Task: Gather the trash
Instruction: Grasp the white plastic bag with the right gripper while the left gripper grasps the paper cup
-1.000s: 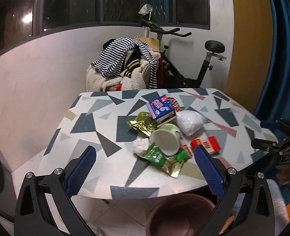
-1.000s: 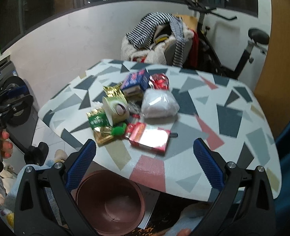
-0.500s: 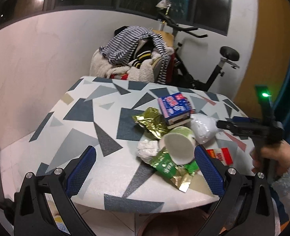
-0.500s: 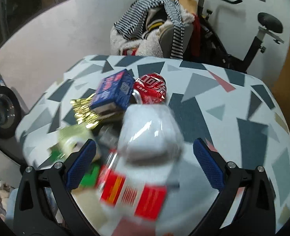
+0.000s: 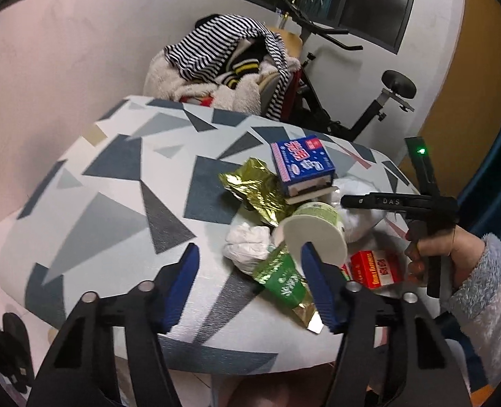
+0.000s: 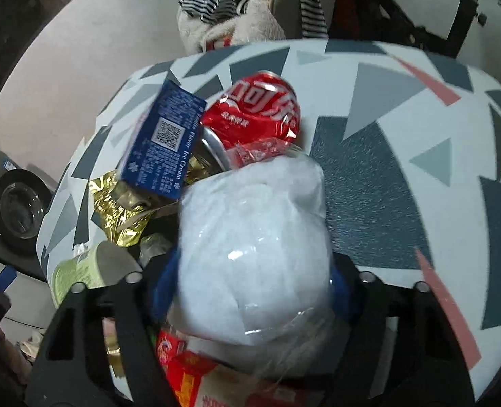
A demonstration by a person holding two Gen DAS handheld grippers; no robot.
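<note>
White plastic bag (image 6: 253, 257) hides right hand-held gripper (image 6: 250, 281) fingertips.

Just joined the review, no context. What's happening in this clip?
A person is clearing a trash pile off a patterned table with two handheld tools. The right tool has closed in around the white plastic bag, its blue pads pressed against either side; the bag is still on the table. The left tool hangs open near the table edge, with the paper cup and green wrapper just ahead of it, holding nothing.
</note>
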